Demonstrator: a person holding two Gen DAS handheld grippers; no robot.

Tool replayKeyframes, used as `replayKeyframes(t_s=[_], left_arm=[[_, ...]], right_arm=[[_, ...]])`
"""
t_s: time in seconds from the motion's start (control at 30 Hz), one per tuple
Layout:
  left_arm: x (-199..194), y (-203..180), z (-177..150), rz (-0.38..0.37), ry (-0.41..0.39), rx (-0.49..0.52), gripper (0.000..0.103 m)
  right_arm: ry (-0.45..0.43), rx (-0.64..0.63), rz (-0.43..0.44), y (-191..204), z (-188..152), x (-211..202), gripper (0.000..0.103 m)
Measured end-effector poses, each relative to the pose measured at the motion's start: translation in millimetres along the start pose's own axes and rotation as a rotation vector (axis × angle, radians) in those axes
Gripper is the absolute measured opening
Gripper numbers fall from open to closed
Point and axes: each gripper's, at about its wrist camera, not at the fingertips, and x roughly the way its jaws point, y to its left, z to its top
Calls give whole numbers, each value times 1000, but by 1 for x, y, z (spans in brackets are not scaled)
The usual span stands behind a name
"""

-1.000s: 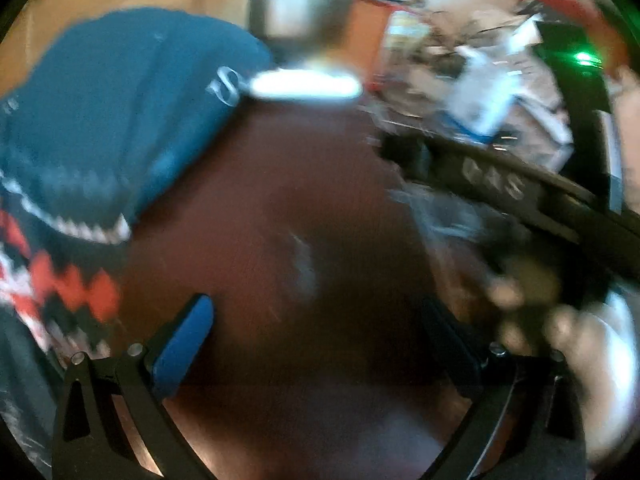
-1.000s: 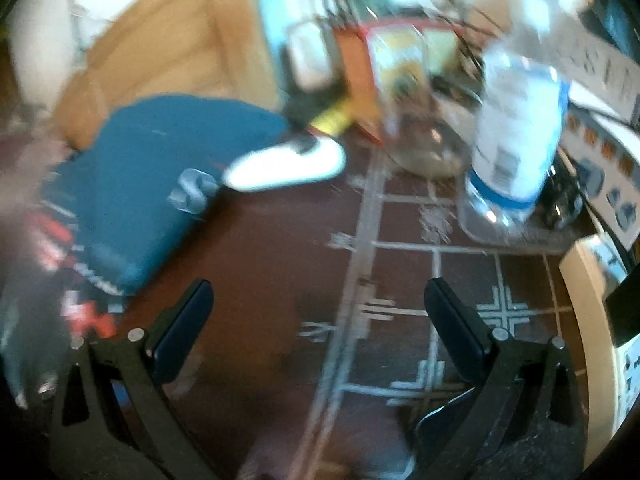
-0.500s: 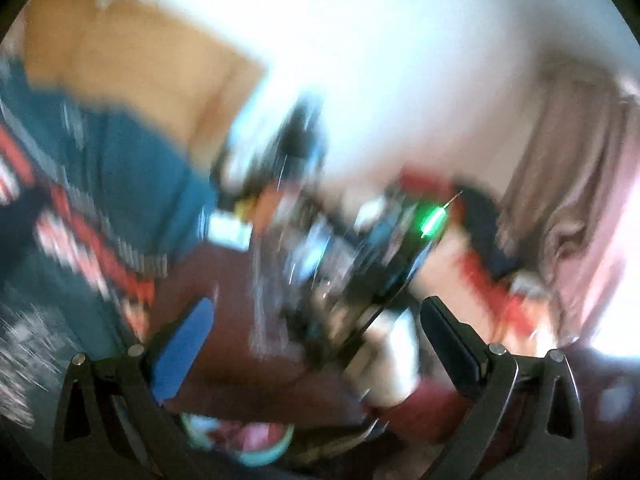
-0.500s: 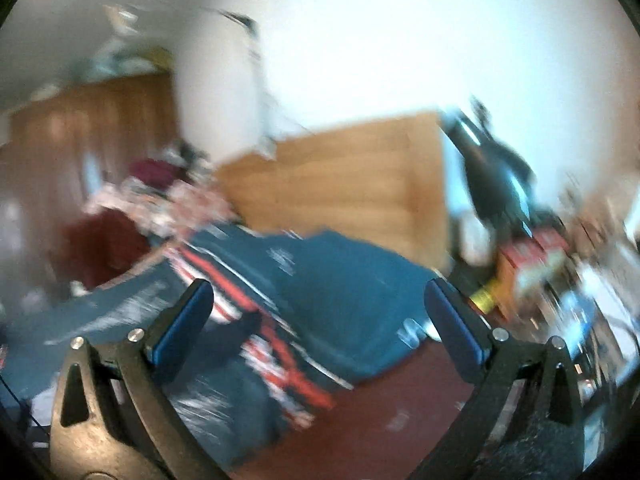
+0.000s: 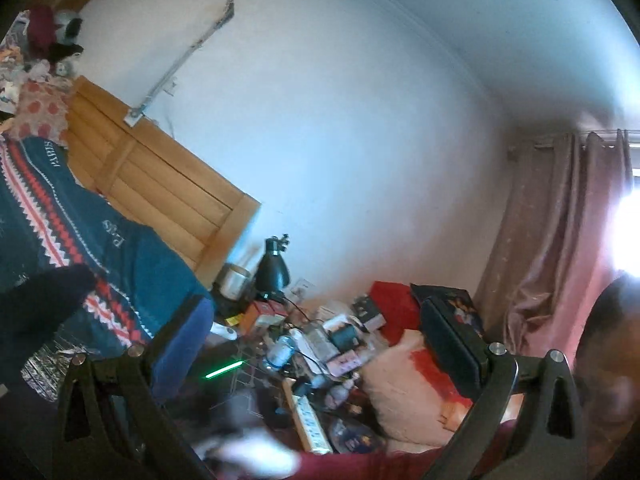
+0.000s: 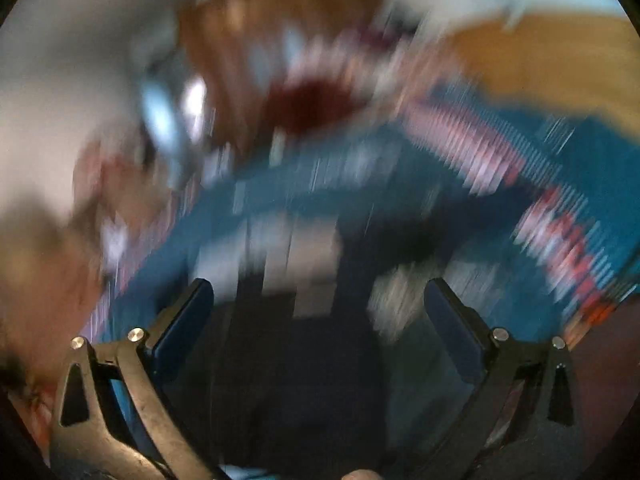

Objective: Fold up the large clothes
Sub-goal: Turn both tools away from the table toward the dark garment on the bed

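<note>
Reading "PARIS", the teal blanket lies beyond both grippers' empty, wide-apart jaws.

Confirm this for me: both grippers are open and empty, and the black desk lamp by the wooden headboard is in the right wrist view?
Not quite. The left gripper and the right gripper are both open and empty, but the black desk lamp by the wooden headboard appears in the left wrist view. The right wrist view is heavily blurred and shows mostly the teal patterned blanket.

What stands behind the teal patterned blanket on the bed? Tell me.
A wooden headboard rises behind the teal patterned blanket, against the white wall. Its lower part is covered by the blanket.
</note>
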Motion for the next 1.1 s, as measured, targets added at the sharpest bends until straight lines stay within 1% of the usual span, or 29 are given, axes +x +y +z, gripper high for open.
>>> replayKeyframes(t_s=[0.03, 0.1, 0.13, 0.17, 0.2, 0.23, 0.3, 0.33, 0.4, 0.43, 0.47, 0.5, 0.53, 0.57, 0.6, 0.63, 0.7, 0.73, 0.77, 0.8, 0.83, 0.87, 0.9, 0.93, 0.97, 1.0, 1.03, 1.07, 1.1], left_arm=[[-7, -7, -1, 13, -5, 18, 103], [-21, -14, 2, 31, -26, 37, 103], [-32, -15, 5, 46, -42, 44, 103], [-47, -15, 9, 78, -69, 57, 103], [-60, -14, 11, 110, -96, 67, 103], [-78, -12, 15, 141, -136, 73, 103], [-113, -9, 19, 177, -214, 69, 103], [-127, -5, 18, 201, -250, 58, 103], [-155, 9, 9, 241, -327, -16, 103], [-168, 20, 0, 211, -347, -72, 103], [-177, 31, -9, 157, -332, -114, 103], [-189, 39, -17, 136, -320, -140, 103], [-203, 40, -23, 172, -333, -140, 103], [-224, 33, -28, 275, -359, -108, 103], [-247, 18, -28, 389, -383, -52, 103], [-265, -2, -27, 479, -407, 10, 103], [-305, -62, -22, 721, -487, 225, 103], [-317, -85, -24, 816, -514, 325, 103], [-330, -109, -29, 911, -553, 434, 103], [-347, -130, -40, 970, -614, 512, 103], [-367, -143, -56, 989, -698, 560, 103], [-386, -150, -75, 998, -783, 597, 103], [-400, -151, -89, 1016, -827, 614, 103], [-428, -143, -104, 1056, -842, 592, 103], [-450, -129, -116, 1122, -835, 519, 103], [-468, -115, -128, 1172, -836, 449, 103], [-493, -94, -144, 1210, -850, 342, 103], [-518, -72, -162, 1225, -858, 241, 103], [-536, -52, -177, 1247, -858, 163, 103]], right_arm=[[117, -25, 19, 8, -26, 29, 103], [304, -110, 59, 38, -81, 59, 103], [383, -171, 99, 57, -112, 65, 103], [455, -219, 146, 89, -138, 59, 103], [522, -267, 196, 105, -161, 61, 103], [572, -329, 246, 127, -180, 60, 103], [603, -433, 335, 172, -201, 47, 103], [593, -473, 381, 187, -203, 45, 103], [551, -500, 413, 205, -193, 45, 103], [524, -494, 418, 206, -183, 47, 103], [511, -488, 418, 211, -179, 46, 103], [490, -485, 403, 211, -170, 47, 103], [466, -491, 378, 204, -162, 48, 103], [444, -501, 359, 202, -153, 43, 103], [423, -511, 343, 206, -145, 38, 103], [387, -524, 319, 198, -131, 34, 103], [299, -548, 278, 199, -95, 21, 103], [254, -557, 266, 209, -85, 13, 103], [167, -570, 250, 213, -64, -2, 103], [43, -588, 227, 221, -44, -23, 103], [-119, -607, 182, 229, -30, -49, 103], [-224, -619, 154, 240, -27, -61, 103], [-404, -639, 106, 241, -21, -86, 103], [-483, -644, 75, 240, -22, -94, 103], [-543, -636, 52, 236, -25, -96, 103], [-545, -607, 44, 228, -26, -83, 103], [-403, -582, 69, 221, -23, -55, 103], [-233, -558, 107, 216, -24, -23, 103], [-95, -524, 135, 208, -32, 4, 103]])
